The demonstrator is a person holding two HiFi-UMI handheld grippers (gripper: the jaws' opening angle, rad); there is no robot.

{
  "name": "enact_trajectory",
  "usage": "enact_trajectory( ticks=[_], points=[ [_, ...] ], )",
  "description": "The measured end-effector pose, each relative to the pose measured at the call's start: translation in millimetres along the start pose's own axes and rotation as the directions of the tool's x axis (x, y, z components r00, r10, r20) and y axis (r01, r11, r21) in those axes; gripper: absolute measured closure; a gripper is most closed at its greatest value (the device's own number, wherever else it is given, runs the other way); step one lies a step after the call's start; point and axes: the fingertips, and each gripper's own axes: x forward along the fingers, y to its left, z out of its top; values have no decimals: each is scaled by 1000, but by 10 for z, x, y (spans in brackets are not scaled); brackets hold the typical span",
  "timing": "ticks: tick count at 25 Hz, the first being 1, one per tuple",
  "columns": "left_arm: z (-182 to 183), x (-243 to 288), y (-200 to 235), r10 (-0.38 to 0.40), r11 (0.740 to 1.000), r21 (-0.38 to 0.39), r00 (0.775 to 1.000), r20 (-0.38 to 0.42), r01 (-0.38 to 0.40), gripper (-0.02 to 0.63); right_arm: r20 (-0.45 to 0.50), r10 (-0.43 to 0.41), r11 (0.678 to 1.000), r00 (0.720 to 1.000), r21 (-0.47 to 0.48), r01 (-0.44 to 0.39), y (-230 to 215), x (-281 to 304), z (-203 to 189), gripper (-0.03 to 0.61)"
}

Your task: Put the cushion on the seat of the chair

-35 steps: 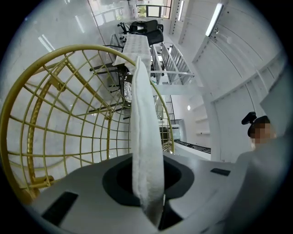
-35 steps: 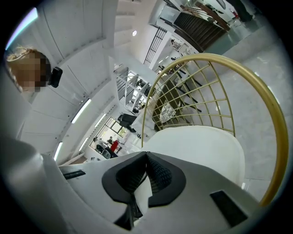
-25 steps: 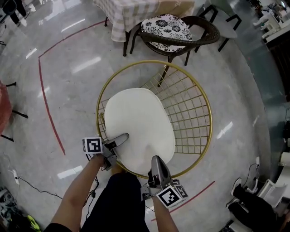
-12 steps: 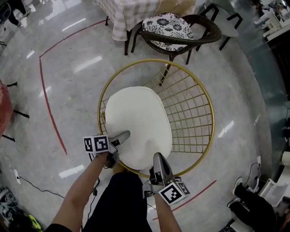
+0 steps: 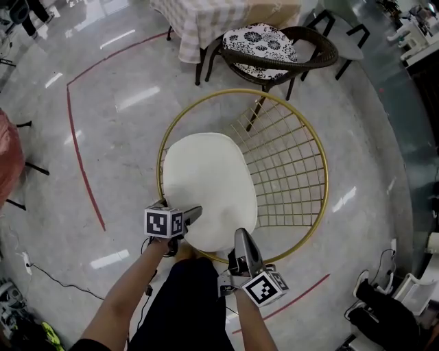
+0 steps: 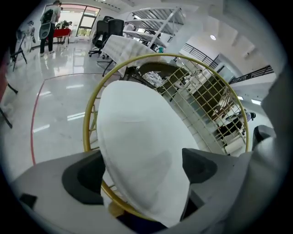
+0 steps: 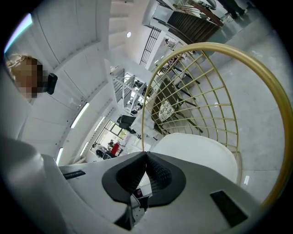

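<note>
A white oval cushion (image 5: 209, 188) lies on the seat of the round gold wire chair (image 5: 322, 171). My left gripper (image 5: 194, 212) is at the cushion's near left edge, pointing steeply down. In the left gripper view its jaws are opening wide; the cushion's (image 6: 137, 137) near end sits between them without being pressed, above the gold rim (image 6: 91, 119). My right gripper (image 5: 241, 240) is at the cushion's near edge by the chair's front rim. In the right gripper view its pads (image 7: 153, 171) meet with nothing between them, and the cushion (image 7: 197, 155) lies just beyond.
Behind the gold chair stands a dark wicker chair with a black-and-white patterned cushion (image 5: 257, 42), next to a table with a checked cloth (image 5: 206, 20). A red line (image 5: 82, 158) curves over the glossy floor. A cable (image 5: 41, 274) lies at the lower left.
The left gripper has rolled, tipped downward and shifted right along the cushion's near edge, and its jaws have opened off the cushion. The right gripper has kept its place.
</note>
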Motion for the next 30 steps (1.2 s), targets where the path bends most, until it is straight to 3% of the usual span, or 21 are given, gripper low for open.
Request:
enact_trajectory(
  ticks=[8,12,15,20,24,27,30],
  points=[
    [-50,-372,-103,-25,1000,5,994,104,25,103,3,-7,1000,1000,3,7,74,-125,-99,560],
    [44,-620,-376,-112,993,-24,978,177,118,104,9,-21,1000,1000,-1,21,144,-164,-114,560],
    [118,-881,-652,-191,978,-35,953,235,204,117,0,-29,999,1000,-22,29,263,-201,-105,560],
    [333,-1449,-1013,-250,963,-1,892,377,270,297,1,-10,998,1000,-67,11,589,-213,27,560],
    [450,-1879,-1176,-238,970,65,856,459,235,409,7,-21,997,1000,-74,21,791,-271,135,560],
    [562,-2181,-1263,-243,969,88,819,520,232,433,15,-33,994,999,-102,34,924,-334,228,560],
    [630,-2444,-1334,-240,970,106,791,563,219,574,13,-32,988,999,-150,34,1075,-433,285,560]
  ],
)
